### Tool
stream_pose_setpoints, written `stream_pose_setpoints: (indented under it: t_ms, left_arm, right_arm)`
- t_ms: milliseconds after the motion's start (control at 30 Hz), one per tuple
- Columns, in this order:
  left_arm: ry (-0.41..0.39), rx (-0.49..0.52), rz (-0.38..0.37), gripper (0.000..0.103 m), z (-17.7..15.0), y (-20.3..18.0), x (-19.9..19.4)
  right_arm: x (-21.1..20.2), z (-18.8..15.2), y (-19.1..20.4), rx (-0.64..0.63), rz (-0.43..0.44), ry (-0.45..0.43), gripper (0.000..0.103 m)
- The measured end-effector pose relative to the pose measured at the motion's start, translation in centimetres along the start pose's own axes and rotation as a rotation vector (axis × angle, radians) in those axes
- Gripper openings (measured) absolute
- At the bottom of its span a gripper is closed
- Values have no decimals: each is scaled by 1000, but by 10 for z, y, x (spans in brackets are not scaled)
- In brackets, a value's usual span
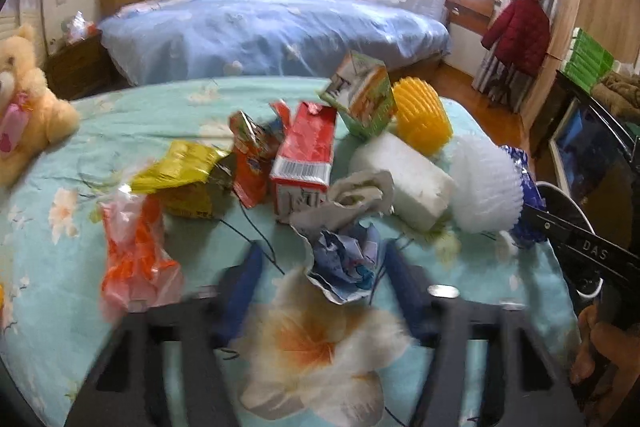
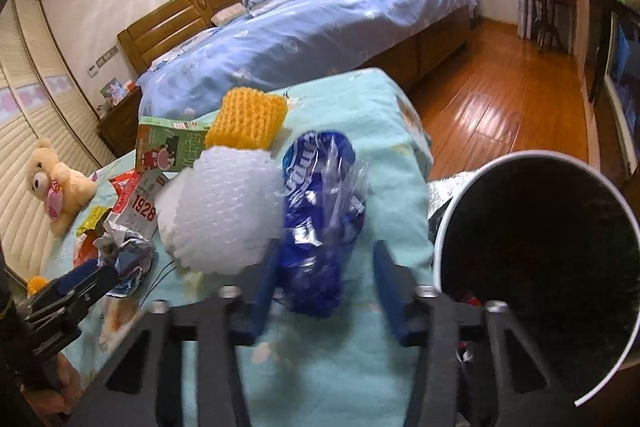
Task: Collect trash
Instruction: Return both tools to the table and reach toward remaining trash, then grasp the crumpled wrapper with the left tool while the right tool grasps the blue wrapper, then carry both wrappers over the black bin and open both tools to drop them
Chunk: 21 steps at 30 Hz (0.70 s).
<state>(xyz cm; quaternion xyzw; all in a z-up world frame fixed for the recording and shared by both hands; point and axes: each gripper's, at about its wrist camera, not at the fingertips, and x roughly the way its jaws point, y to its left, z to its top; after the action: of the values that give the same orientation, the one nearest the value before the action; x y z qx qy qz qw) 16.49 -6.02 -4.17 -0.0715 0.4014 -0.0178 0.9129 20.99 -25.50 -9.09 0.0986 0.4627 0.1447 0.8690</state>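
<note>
Left gripper (image 1: 320,267) jaws spread, crumpled paper wad (image 1: 346,259) between them on the bed (image 1: 120,115). Right gripper (image 2: 324,279) jaws spread around blue wrapper (image 2: 316,219); bin (image 2: 536,267) interior too dark to read.

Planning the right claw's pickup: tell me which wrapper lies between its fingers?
The blue wrapper; the yellow and orange wrappers lie left.
</note>
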Motion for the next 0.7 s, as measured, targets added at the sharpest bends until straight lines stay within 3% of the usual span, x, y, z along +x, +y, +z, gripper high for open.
stream_pose_setpoints:
  t_ms: [33, 133, 300, 700]
  left_arm:
    - [14, 0, -17, 21, -1, 0, 2]
    - [3, 8, -41, 18, -1, 0, -3]
    - [-12, 20, -75, 15, 0, 4, -12]
    - [-12, 90, -172, 14, -16, -32, -34]
  right_arm:
    - [-3, -1, 0, -4, -2, -6, 31]
    - [-14, -4, 1, 3, 8, -32, 29]
    - [-36, -10, -3, 26, 23, -66, 28]
    - [-76, -30, -24, 73, 0, -103, 28]
